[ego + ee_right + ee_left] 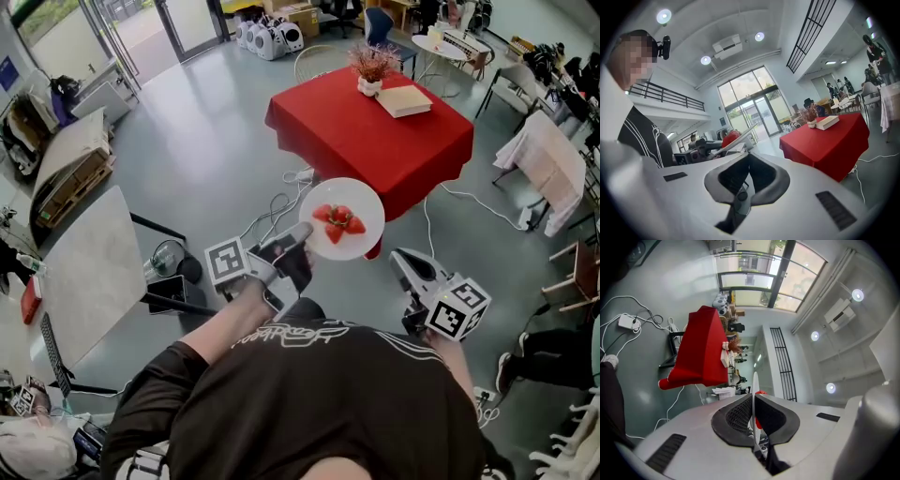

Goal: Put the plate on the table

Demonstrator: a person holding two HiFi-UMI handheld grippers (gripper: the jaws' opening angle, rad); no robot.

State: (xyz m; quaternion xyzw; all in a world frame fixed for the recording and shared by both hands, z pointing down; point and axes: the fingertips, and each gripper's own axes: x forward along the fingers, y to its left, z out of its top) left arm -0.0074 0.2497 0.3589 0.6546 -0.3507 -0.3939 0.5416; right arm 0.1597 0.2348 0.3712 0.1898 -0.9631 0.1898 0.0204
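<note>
The left tool (305,230) is pinching the near rim of the white plate (370,208). In the left gripper view, its dark pads (736,416) are pressing together on the plate's thin edge (755,380), which is standing between them. The plate is being carried in the air, roughly level, over the grey floor (206,131) and in front of the counter (375,141). It is not resting on the counter, though in the head view it is overlapping the near edge of the red cloth. Cut strawberries (338,221) are lying at the middle of the plate, and a bit of their red is peeking past the pads in the left gripper view (760,393). The right tool (398,255) is hanging just to the right of the plate without touching it. In its own view the jaws of this tool (746,157) are sitting together with nothing between them. Past them, that view is catching the plate edge-on (740,137) and the counter (825,140) farther off. On the counter a book (404,100) is lying beside a potted plant (371,67), both well apart from the plate. White cables (272,211) are trailing across the floor below the plate.
</note>
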